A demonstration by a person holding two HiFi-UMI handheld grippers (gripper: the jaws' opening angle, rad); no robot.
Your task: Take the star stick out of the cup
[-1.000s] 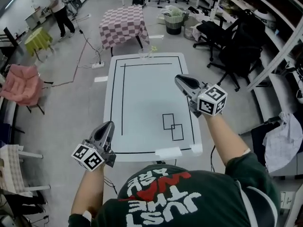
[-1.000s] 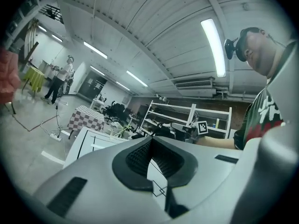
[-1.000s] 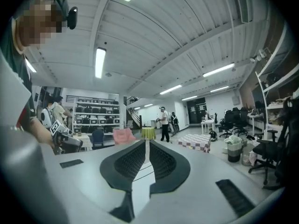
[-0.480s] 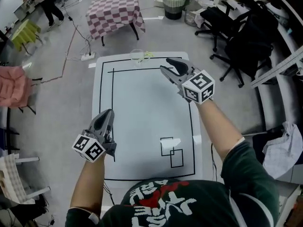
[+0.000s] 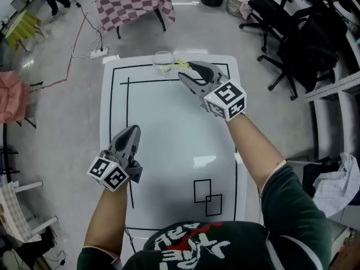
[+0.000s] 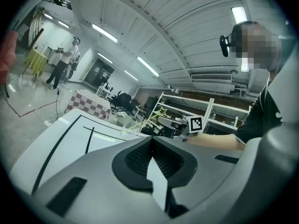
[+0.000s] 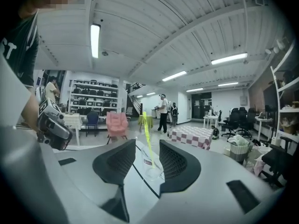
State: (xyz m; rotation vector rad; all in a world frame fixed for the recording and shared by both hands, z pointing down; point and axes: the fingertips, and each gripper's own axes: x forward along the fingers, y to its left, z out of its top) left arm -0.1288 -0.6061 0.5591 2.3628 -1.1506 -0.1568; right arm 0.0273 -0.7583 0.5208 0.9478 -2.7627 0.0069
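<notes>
The left tongs (image 5: 133, 133) are shut tight and empty, low over the white table (image 5: 169, 145). The right tongs (image 5: 186, 70) are opening wide and pinch nothing yet. Just past their tips stands the clear glass cup (image 5: 162, 64). The thin yellow-green star stick (image 7: 146, 136) leans in it, lined up with the gap. If the tongs push too far, they could tip the light cup. If they squeeze the rim too, the cup may lift with the stick.
</notes>
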